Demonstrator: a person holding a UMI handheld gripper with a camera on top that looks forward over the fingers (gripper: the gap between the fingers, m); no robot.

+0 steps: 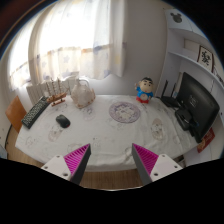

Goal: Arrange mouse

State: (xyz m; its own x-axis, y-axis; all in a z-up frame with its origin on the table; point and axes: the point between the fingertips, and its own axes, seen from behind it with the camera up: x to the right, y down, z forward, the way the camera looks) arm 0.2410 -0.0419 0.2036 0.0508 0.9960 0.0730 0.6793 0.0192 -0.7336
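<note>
Tool: your tool hangs spread and empty, both pads at the near edge of the surface, well short of anything on it.

Mouse: the mouse sits left of the plate, just right of the keyboard, and off to the left of your fingers, not between them.

Landmark: take the plate as your reference; it lies about mid-surface, beyond the fingers.

Risk, aim: if you push straight ahead you will likely meet the plate first, since the mouse lies well left of it. Swing left before you go down.

Risk, grip: the mouse looks low and rounded, so I judge that pads closing high on its back may squeeze it out forwards. Come down low at its sides.

Risk, neighbours: the keyboard lies just left of the mouse; a wide-spread finger could catch its edge and drag it.

Risk, glass: a clear jar stands behind and left of the plate, beyond the mouse. An overshoot could tip it.

Right of plate: a figure and a monitor stand there, well apart from the mouse; you have no cause to go that way.

Unclear: whether the mouse has a cord is too small to tell.
</note>
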